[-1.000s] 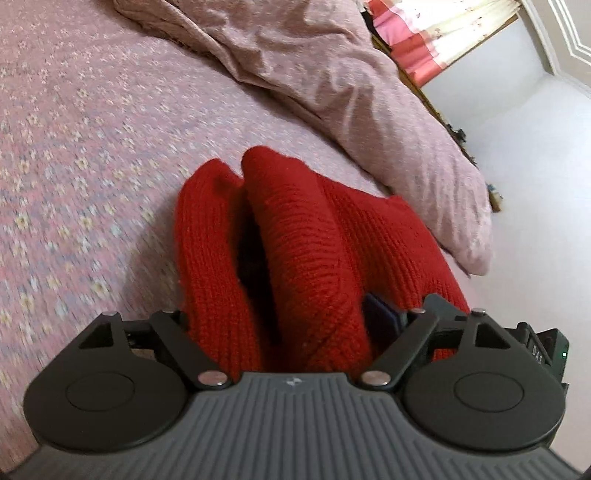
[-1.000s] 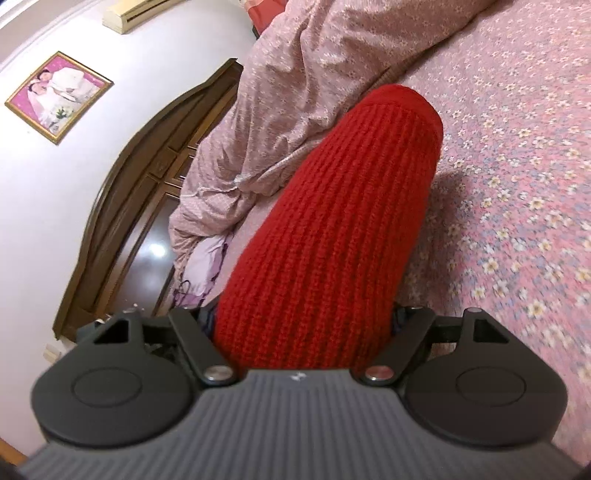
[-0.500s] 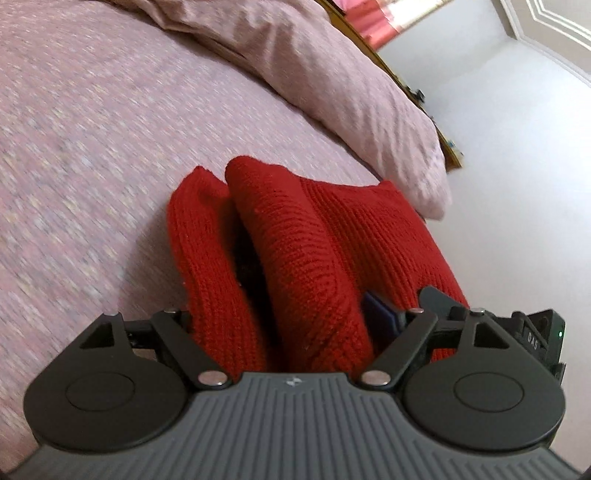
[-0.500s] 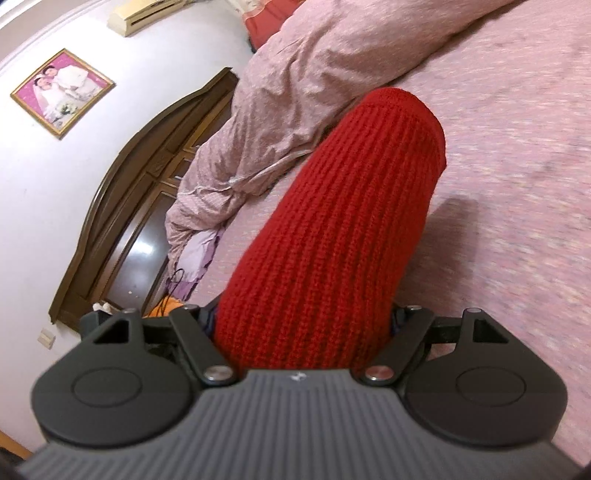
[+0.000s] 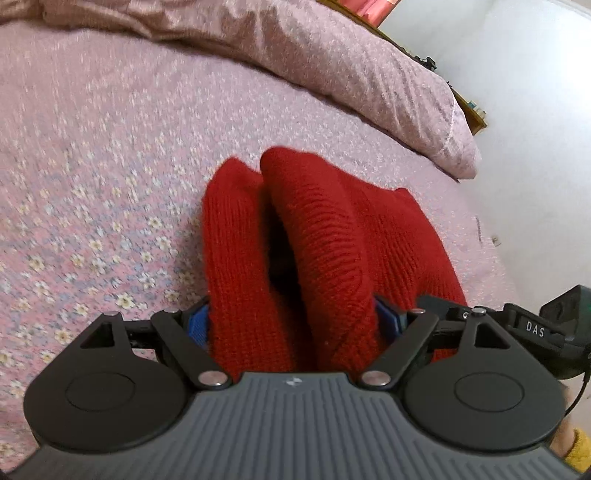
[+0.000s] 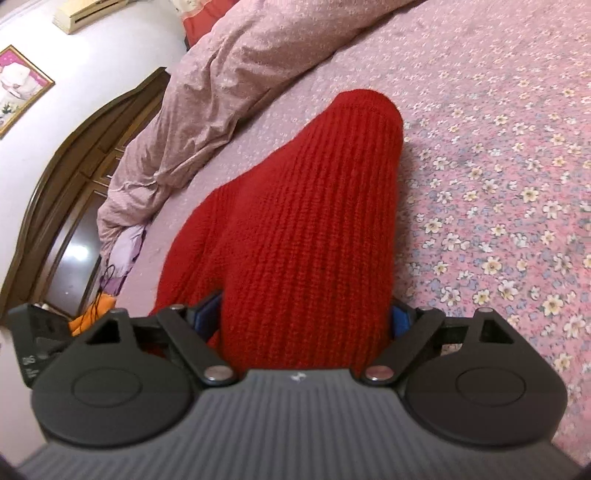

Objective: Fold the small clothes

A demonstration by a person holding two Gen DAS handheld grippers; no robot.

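1. In the left wrist view we see the left gripper (image 5: 291, 321) closed around a bunched red knit garment (image 5: 317, 236); a blue pad (image 5: 197, 325) shows on one side of the cloth and another on the other side, both pressed against the knit.
2. The garment rises out of that grip in two thick folds with a dark gap between them, and a flatter part of it spreads off to the right.
3. In the right wrist view we see the right gripper (image 6: 304, 317) clamped on the same red knit garment (image 6: 314, 229), which fills the space between its blue pads (image 6: 400, 319) and stands up as one rounded ribbed column.
4. Beneath the garment lies the bed (image 5: 92, 192), covered in a pink sheet with small flowers; we cannot tell for sure whether the far end of the knit touches the sheet or hangs just above it, as the view is close and partly blurred.
5. A crumpled pink duvet (image 5: 332, 70) lies along the far side of the bed, well apart from the garment.
6. In the right wrist view we see a dark wooden headboard (image 6: 74, 177) beyond the duvet (image 6: 229, 85), a framed picture (image 6: 18, 86) on the white wall and an air conditioner (image 6: 92, 13) high near the ceiling.
7. At the right edge of the left wrist view part of the other gripper's black body shows, lettered "DAS".
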